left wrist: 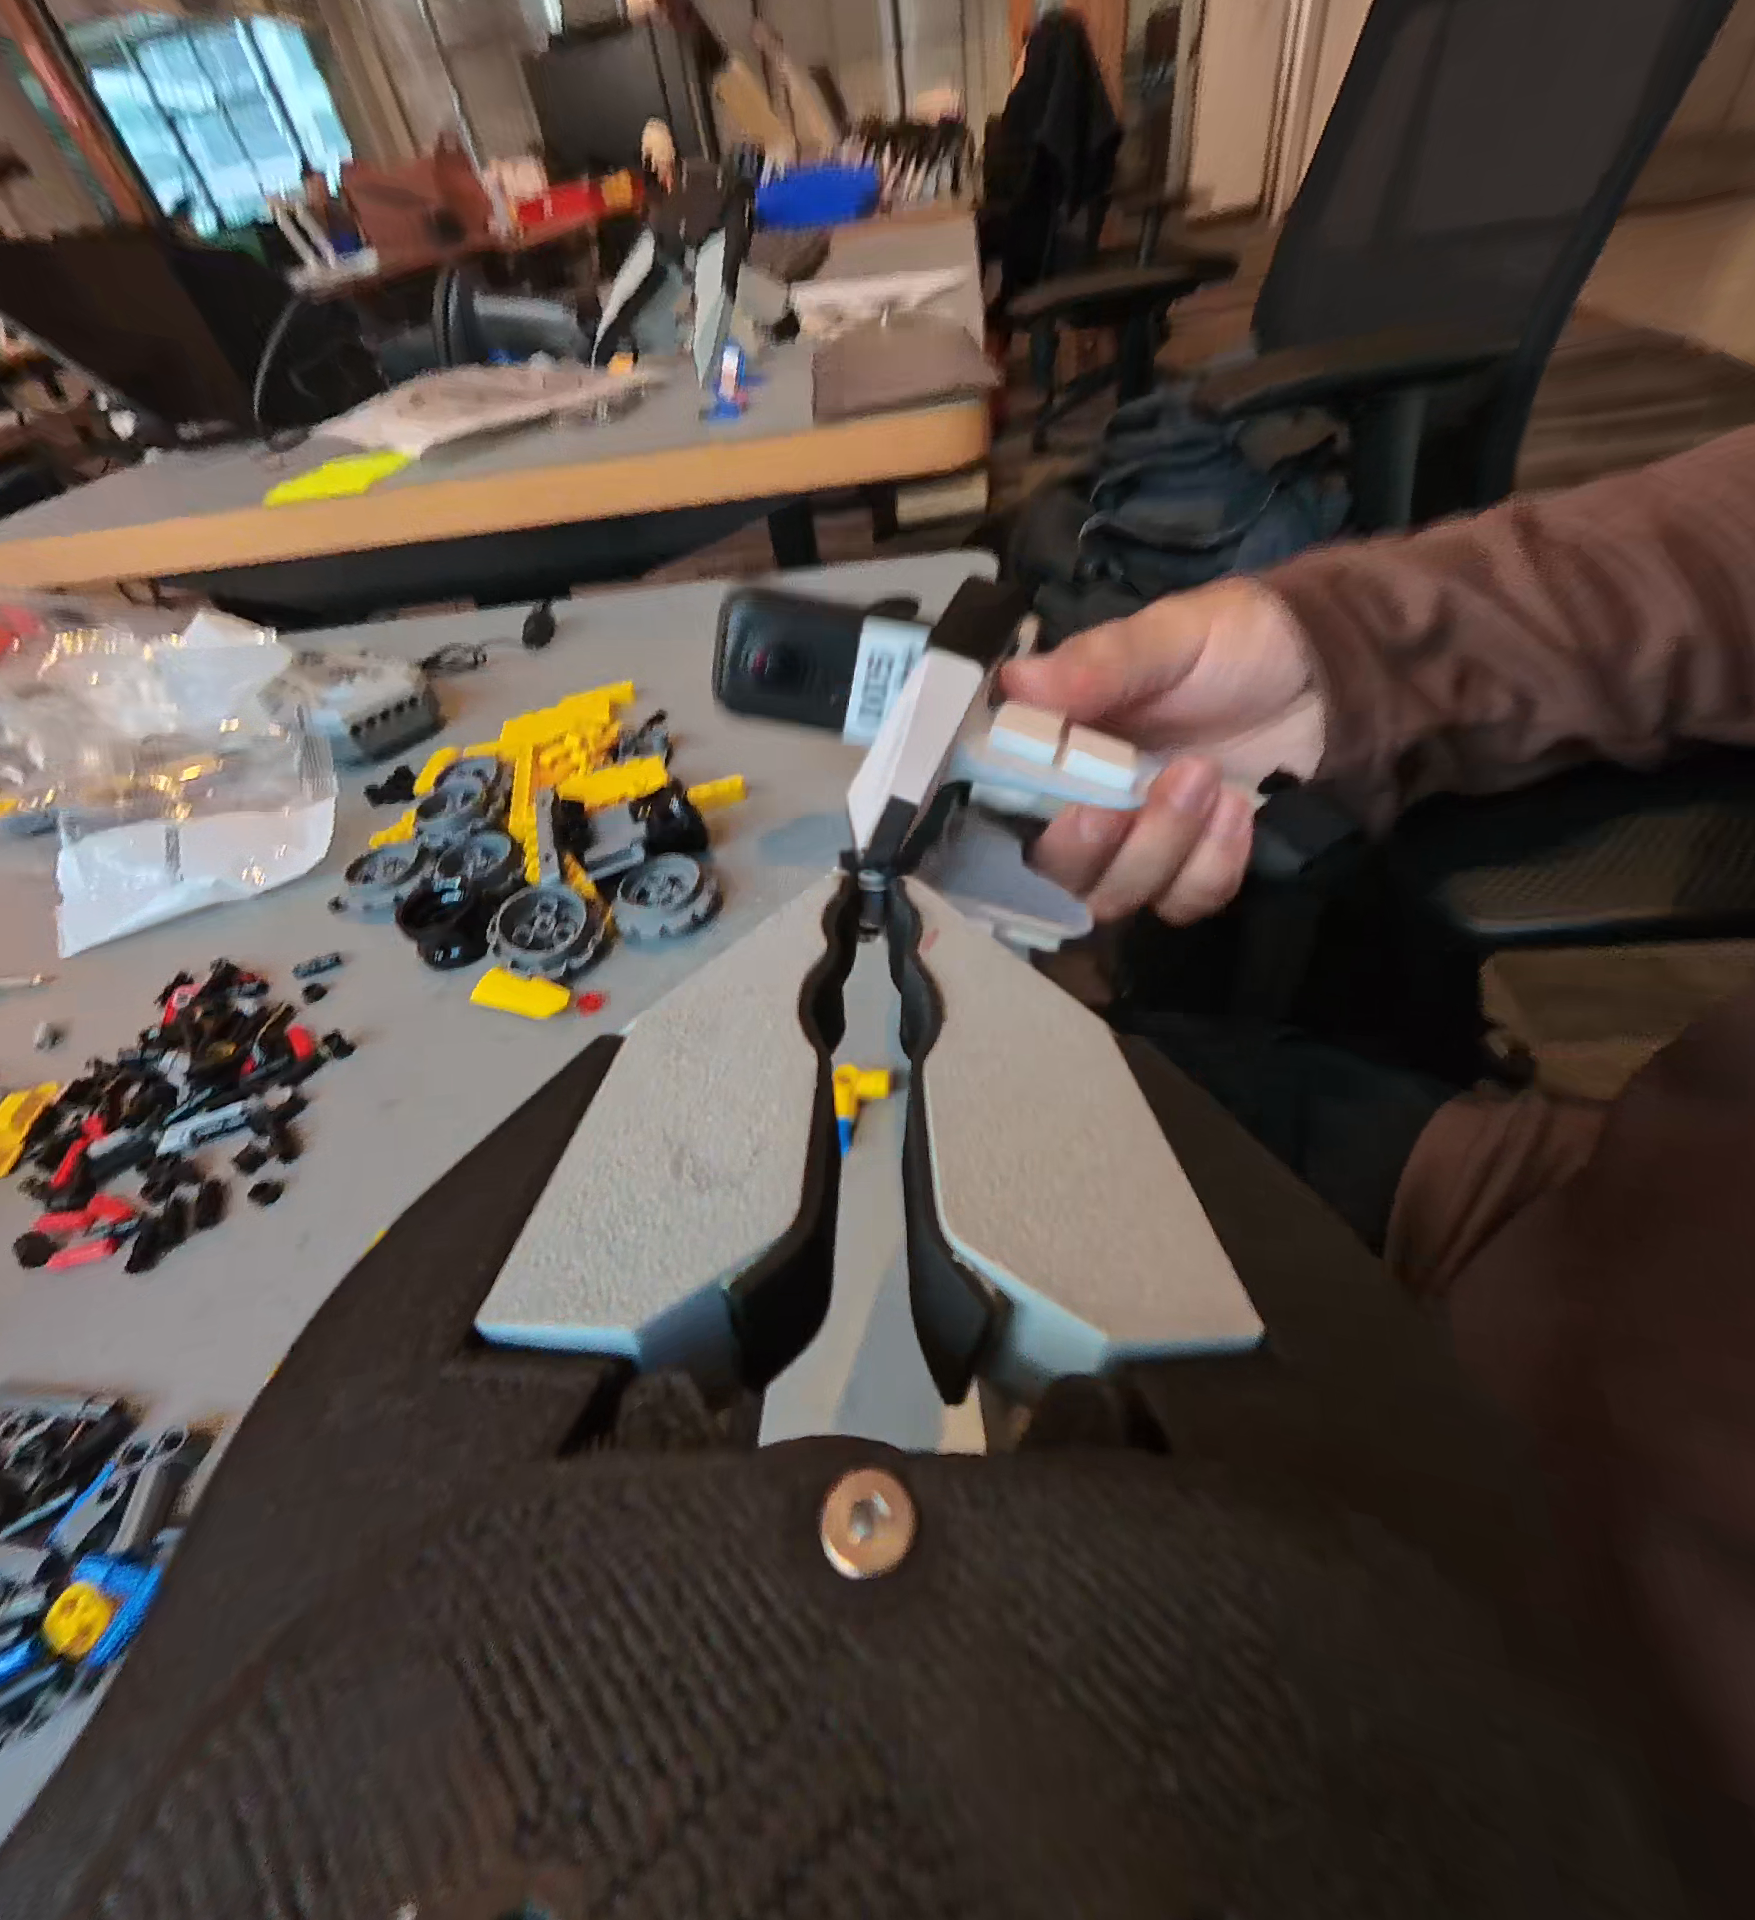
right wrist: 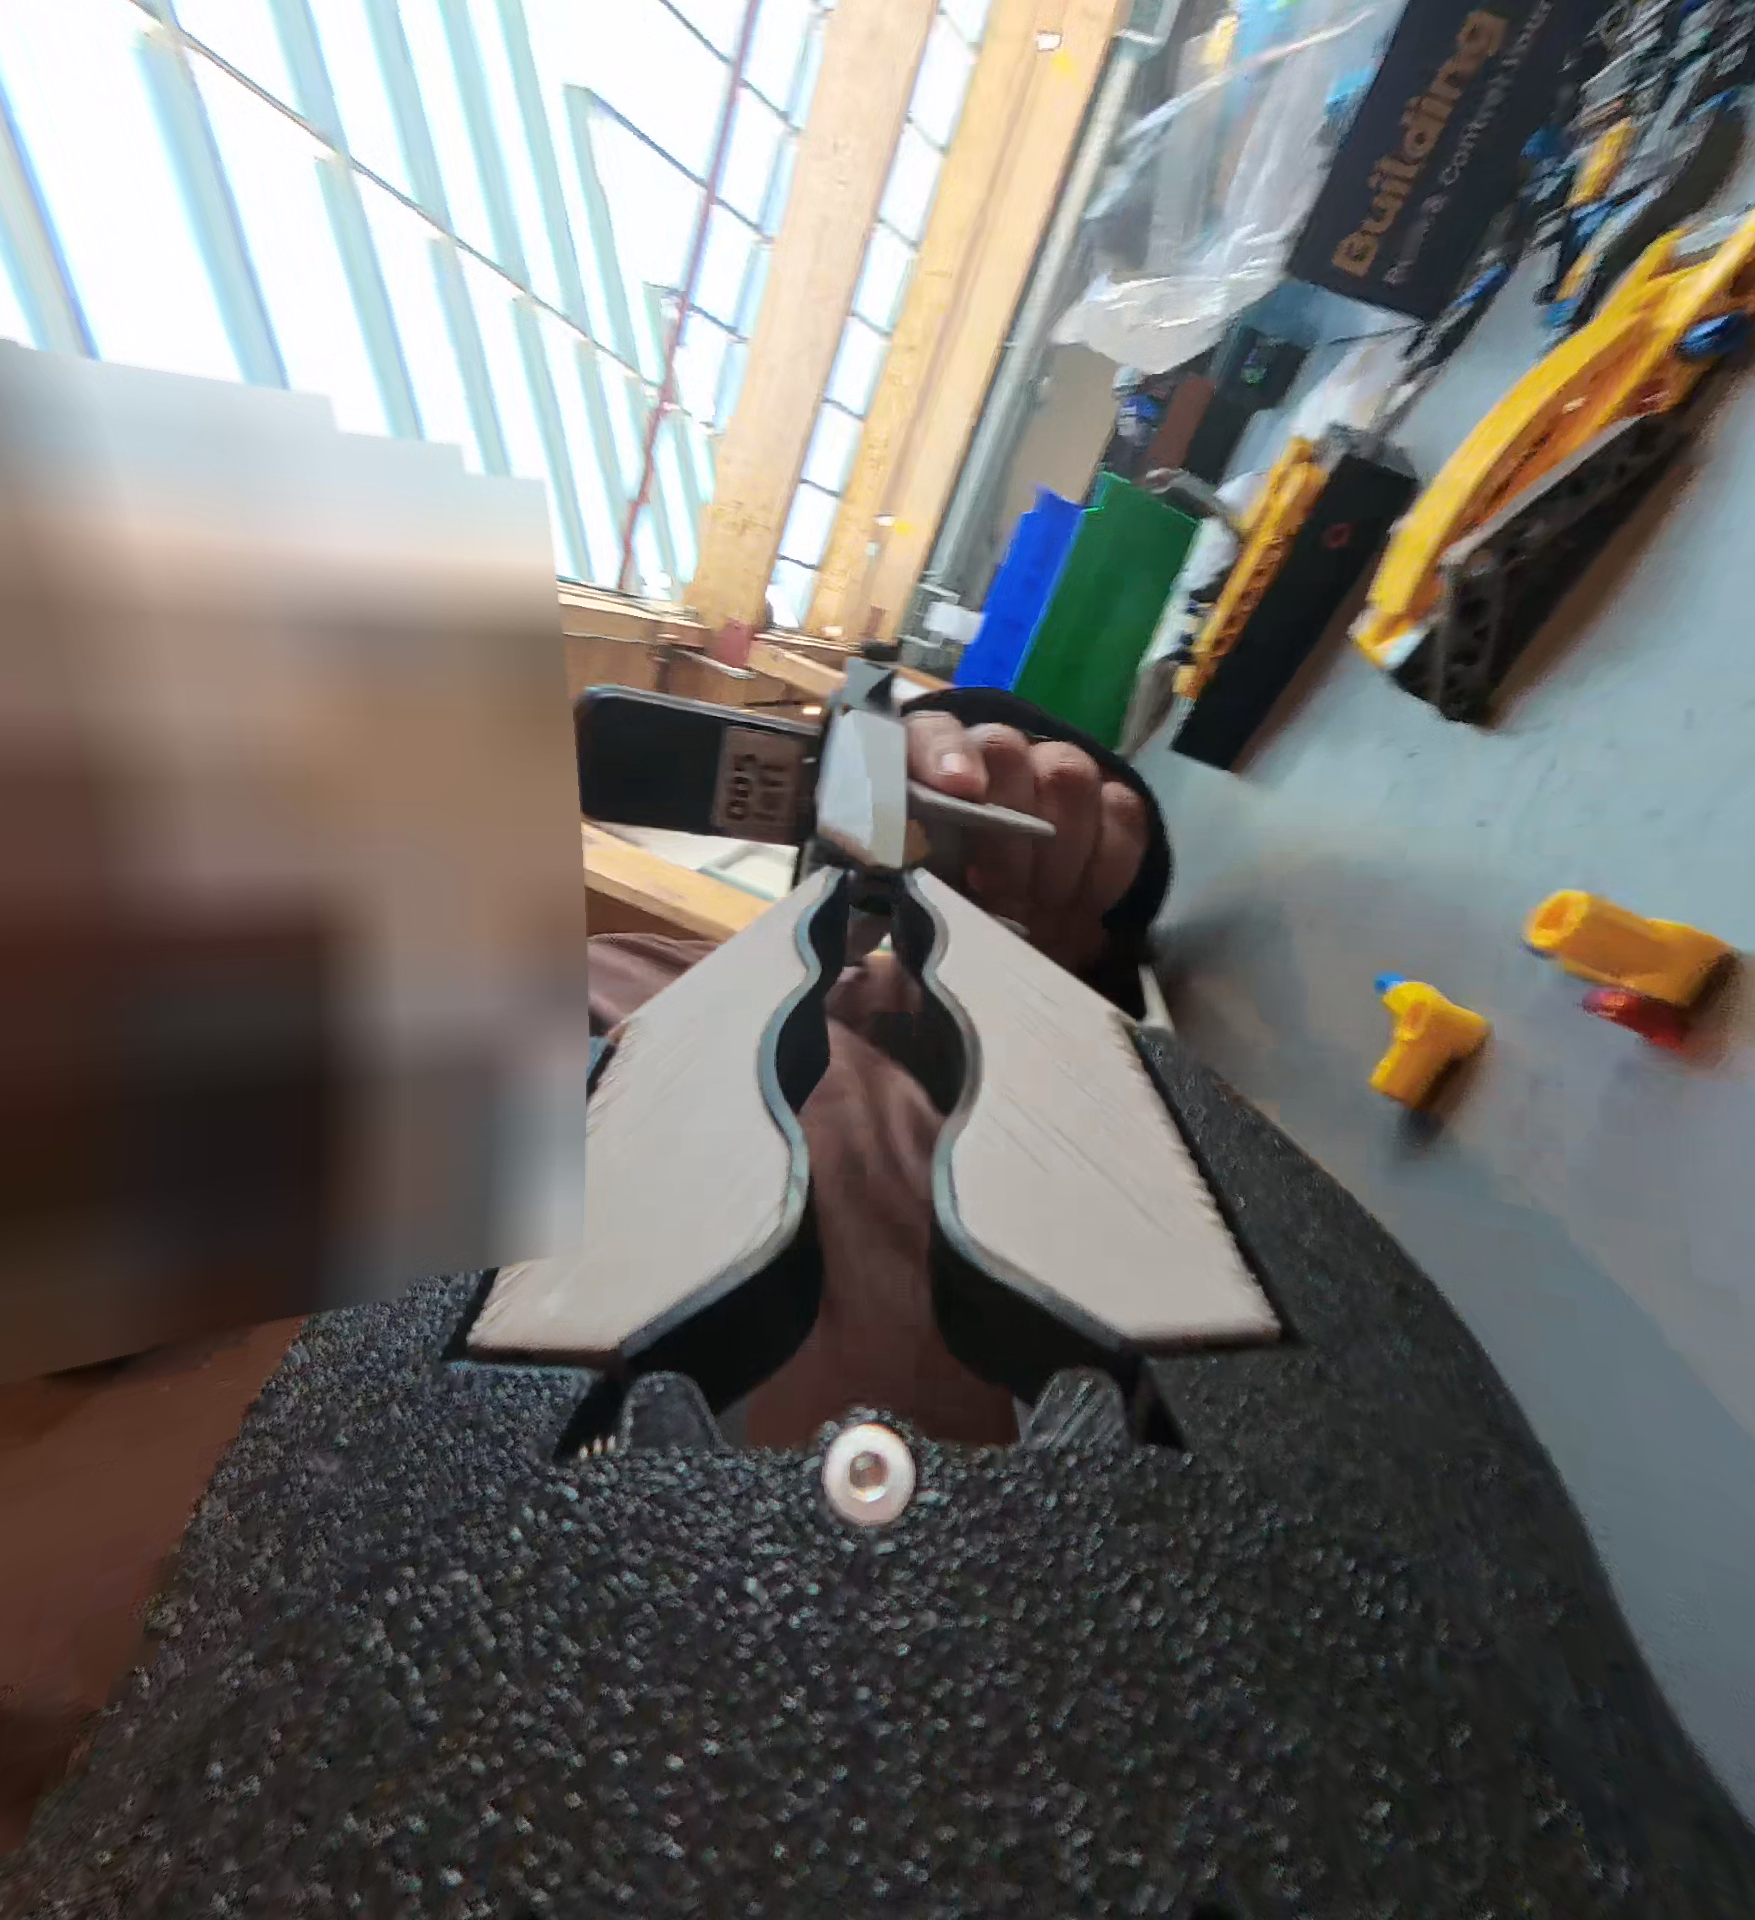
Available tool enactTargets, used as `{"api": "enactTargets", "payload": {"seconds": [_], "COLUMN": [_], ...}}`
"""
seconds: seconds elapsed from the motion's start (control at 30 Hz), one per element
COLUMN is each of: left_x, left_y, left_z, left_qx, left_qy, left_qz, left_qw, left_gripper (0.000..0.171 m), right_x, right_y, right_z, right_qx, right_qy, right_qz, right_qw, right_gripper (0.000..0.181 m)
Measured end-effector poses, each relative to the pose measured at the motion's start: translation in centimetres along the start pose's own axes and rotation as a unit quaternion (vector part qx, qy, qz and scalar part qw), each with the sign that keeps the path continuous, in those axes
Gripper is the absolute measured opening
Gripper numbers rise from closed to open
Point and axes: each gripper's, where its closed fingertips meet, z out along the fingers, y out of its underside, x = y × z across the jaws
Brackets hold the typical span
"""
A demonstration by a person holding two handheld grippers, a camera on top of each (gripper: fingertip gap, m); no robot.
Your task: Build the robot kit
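Observation:
My left gripper [left wrist: 868,896] is held above the grey table [left wrist: 333,1299], its tips closed on a small dark pin-like part [left wrist: 871,909]. My right gripper [left wrist: 902,836] points at it tip to tip, held by a hand [left wrist: 1174,727] in a brown sleeve. In the right wrist view my right gripper [right wrist: 868,896] is also closed on a small dark part [right wrist: 868,906]. The left gripper [right wrist: 862,831] faces it with a hand [right wrist: 1039,821] behind. I cannot tell whether the two hold one part or two joined parts.
On the table lie a pile of yellow beams and grey wheels [left wrist: 540,821], small black and red parts [left wrist: 177,1101], plastic bags [left wrist: 125,727] and a yellow-blue connector [left wrist: 857,1091]. The right wrist view shows yellow connectors [right wrist: 1424,1039], a yellow build [right wrist: 1579,416] and green and blue bins [right wrist: 1101,592]. The grippers are tip to tip, or close to it.

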Motion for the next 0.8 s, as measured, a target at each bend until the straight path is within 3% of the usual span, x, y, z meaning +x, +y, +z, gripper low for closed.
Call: {"api": "enactTargets", "payload": {"seconds": [0.03,0.17,0.23,0.53,0.8], "left_x": [-0.3,-1.1,-1.0,-1.4,-1.5], "left_y": [0.8,2.6,2.9,3.7,4.2], "left_z": [0.1,0.5,0.9,1.4,1.6], "left_qx": [-0.025,-0.089,-0.106,-0.153,-0.165], "left_qy": [-0.011,-0.046,-0.054,-0.09,-0.097], "left_qz": [0.01,0.069,0.096,0.16,0.164], "left_qw": [1.0,0.993,0.988,0.971,0.968], "left_gripper": [0.001,0.001,0.001,0.002,0.002], "right_x": [0.9,2.1,2.3,3.7,3.5], "right_y": [-0.3,-1.3,-0.9,-0.9,-0.5], "right_z": [-0.4,-2.0,-1.8,-2.1,-1.5], "right_qx": [-0.001,-0.023,-0.048,-0.055,-0.058], "right_qy": [0.05,0.207,0.25,0.306,0.294], "right_qz": [-0.03,-0.156,-0.199,-0.205,-0.219], "right_qw": [0.998,0.966,0.946,0.928,0.928], "right_gripper": [0.008,0.014,0.014,0.015,0.006]}}
